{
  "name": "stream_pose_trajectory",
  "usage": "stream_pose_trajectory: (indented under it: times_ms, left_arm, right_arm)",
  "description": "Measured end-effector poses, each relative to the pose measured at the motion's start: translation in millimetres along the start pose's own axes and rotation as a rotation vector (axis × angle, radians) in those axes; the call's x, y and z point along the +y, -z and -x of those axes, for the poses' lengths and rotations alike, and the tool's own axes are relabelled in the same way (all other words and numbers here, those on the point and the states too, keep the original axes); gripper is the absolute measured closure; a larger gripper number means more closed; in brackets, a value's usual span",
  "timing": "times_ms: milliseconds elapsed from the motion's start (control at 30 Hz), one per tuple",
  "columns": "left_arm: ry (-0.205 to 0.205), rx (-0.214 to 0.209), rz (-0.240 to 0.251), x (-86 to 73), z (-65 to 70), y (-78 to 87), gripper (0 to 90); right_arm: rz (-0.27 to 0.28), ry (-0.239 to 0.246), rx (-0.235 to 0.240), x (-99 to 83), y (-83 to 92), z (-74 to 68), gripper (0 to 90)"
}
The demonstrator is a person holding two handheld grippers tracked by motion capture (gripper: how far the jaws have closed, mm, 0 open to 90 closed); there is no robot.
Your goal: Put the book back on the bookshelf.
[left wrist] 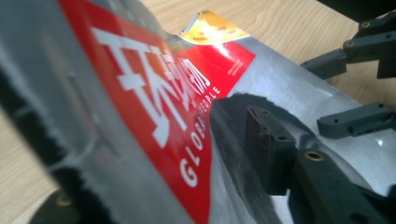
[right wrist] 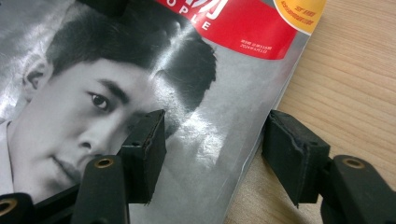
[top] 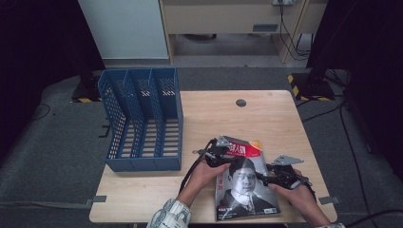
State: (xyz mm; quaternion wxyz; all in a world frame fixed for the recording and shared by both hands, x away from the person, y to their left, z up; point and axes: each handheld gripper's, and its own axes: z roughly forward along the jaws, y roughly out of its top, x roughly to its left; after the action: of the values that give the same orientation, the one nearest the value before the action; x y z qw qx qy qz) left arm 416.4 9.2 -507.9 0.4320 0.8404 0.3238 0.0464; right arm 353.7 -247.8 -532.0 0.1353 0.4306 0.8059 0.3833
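High view first, nearest stuff: the magazine (top: 244,183) lies at the person's edge of the surface (top: 266,114), cover up, its top-left corner curling off the wood. The right claw (top: 264,179) sits at the magazine's right edge. In the right gripper view its jaws stand apart, one pad over the cover, the other just off the edge over bare wood, pressing on nothing.

The left claw (top: 222,153) is at the lifted top-left corner. In the left gripper view the cover bends up between its jaws, and one pad looks to be against the paper, so I'd call it clamped on the magazine, on just a few pages.

Farther back and to the left stands the blue file rack (top: 142,118), slots empty, well apart from the magazine.

Risk as I see it: lifting by that thin corner could crease or tear the glossy cover, or the rest flops open and slides out.
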Motion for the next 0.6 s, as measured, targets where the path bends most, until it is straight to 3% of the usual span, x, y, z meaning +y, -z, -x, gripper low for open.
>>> stream_pose_trajectory:
  times_ms: [300, 600]
  left_arm:
    - [-0.009, 0.041, 0.019, 4.7, 6.7, 5.0, 72.7]
    - [-0.03, 0.039, 0.006, 8.8, 10.1, 6.5, 72.3]
  right_arm:
    - [-0.004, 0.01, -0.002, 0.8, -1.0, -2.1, 38.8]
    - [-0.01, 0.019, -0.002, 1.3, -1.5, -2.5, 38.4]
